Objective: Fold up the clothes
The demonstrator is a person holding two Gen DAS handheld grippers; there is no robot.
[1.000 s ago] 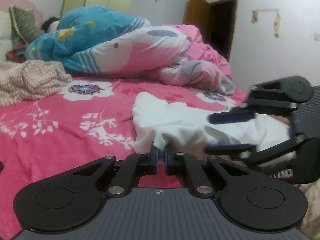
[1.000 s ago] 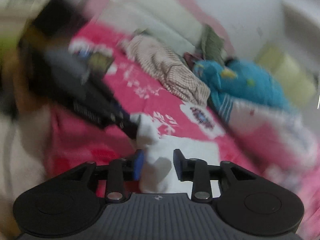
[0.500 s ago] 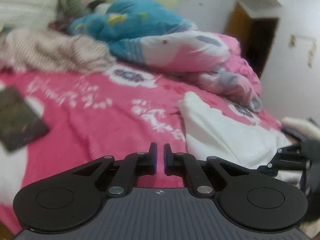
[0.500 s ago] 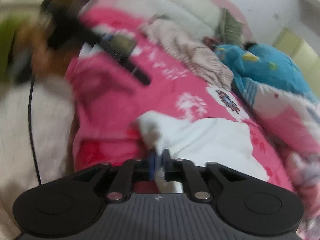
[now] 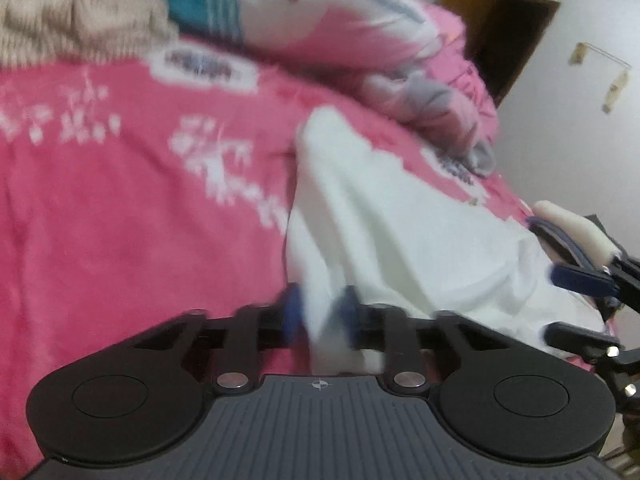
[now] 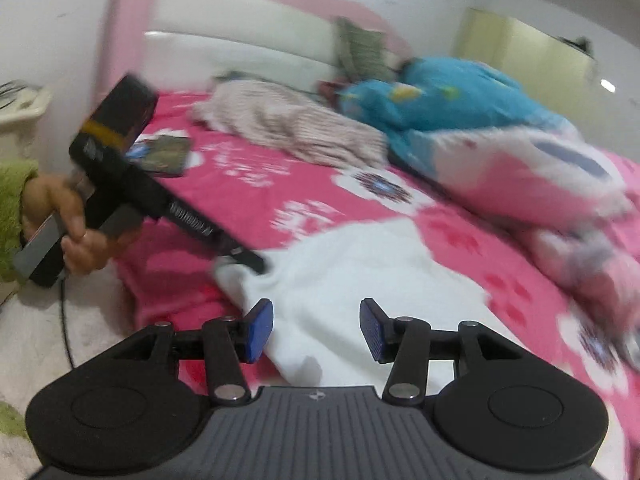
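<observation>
Cloth: the white garment point(image 6: 360, 276) lies on the pink bedspread point(image 6: 248, 196), low and centre in the right wrist view. It looks light, soft and limp, likely to sag and crease, so corners or hems seem the best hold. Its long axis appears to run from the lower left of that frame toward the right. The left gripper point(image 5: 318, 316) has just been opening slightly, a fold between its blurred pads. The right gripper point(image 6: 316, 330) has just been opening and stands spread, cloth between, unpressed.
</observation>
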